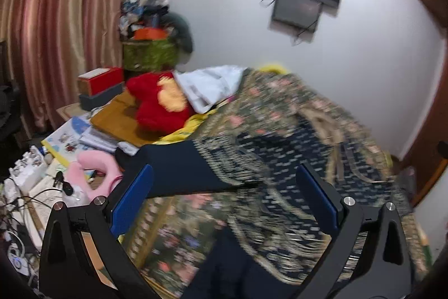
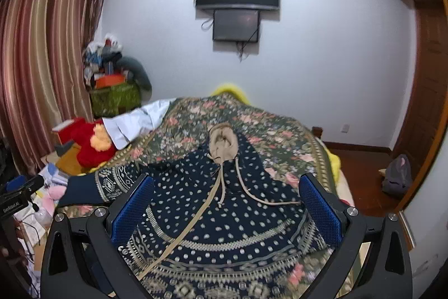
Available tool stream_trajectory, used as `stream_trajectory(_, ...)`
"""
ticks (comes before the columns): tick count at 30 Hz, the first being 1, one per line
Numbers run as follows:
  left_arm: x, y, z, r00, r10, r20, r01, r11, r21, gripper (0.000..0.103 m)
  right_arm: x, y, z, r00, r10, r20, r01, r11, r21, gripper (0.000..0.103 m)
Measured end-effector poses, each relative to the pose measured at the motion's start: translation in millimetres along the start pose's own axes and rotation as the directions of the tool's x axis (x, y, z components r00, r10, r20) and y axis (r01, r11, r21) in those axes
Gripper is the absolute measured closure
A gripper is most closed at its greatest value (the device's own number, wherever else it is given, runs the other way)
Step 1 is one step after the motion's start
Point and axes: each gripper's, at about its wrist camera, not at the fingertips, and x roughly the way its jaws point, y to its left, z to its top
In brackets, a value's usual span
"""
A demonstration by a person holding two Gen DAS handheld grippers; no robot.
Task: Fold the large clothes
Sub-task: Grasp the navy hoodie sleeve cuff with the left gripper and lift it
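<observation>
Meanwhile, both grippers' fingers (image 2: 131, 212) gape empty over the hoodie (image 2: 224, 215), red plush (image 2: 92, 145) alongside.

floral bedspread (image 2: 280, 136), navy patterned garment (image 2: 224, 203) on it

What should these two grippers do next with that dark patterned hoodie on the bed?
Probably lower the left gripper onto the sleeve that sticks out sideways and fold it across the hoodie. Both grippers hang open and empty, and the hoodie lies spread flat, unfolded.

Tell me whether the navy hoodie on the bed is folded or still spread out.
Spread out. The hoodie lies flat on the bed, hood up top, one sleeve stretched sideways; no folds show.
</observation>
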Motion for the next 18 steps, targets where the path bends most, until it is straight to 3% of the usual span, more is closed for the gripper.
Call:
stream_trajectory(3, 34.2, 14.3, -0.2, 0.996, 0.042, -0.078, -0.043, 0.999, -0.008, 0.000, 41.7, 5.3, 0.4, 0.998, 0.003, -0.061, -0.004, 1.000, -0.016, 0.000)
stream_trajectory(9, 95.8, 39.6, -14.4, 0.961, -0.008, -0.278, -0.028, 0.992, -0.125, 0.001, 138.6, 21.9, -17.2, 0.970, -0.005, -0.242, -0.017, 0.996, -0.087, 0.000)
stream_trajectory(12, 119.4, 45.3, -22.7, 0.936, -0.049, -0.348, -0.013, 0.985, -0.173, 0.002, 182.4, 27.8, -33.3, 0.939, 0.001, -0.343, -0.042, 0.993, -0.113, 0.000)
stream_trajectory(18, 155.5, 56.2, -29.4, 0.884, -0.180, -0.432, 0.034, 0.945, -0.325, 0.023, 248.5, 48.3, -59.3, 0.862, 0.037, -0.505, -0.120, 0.984, -0.132, 0.000)
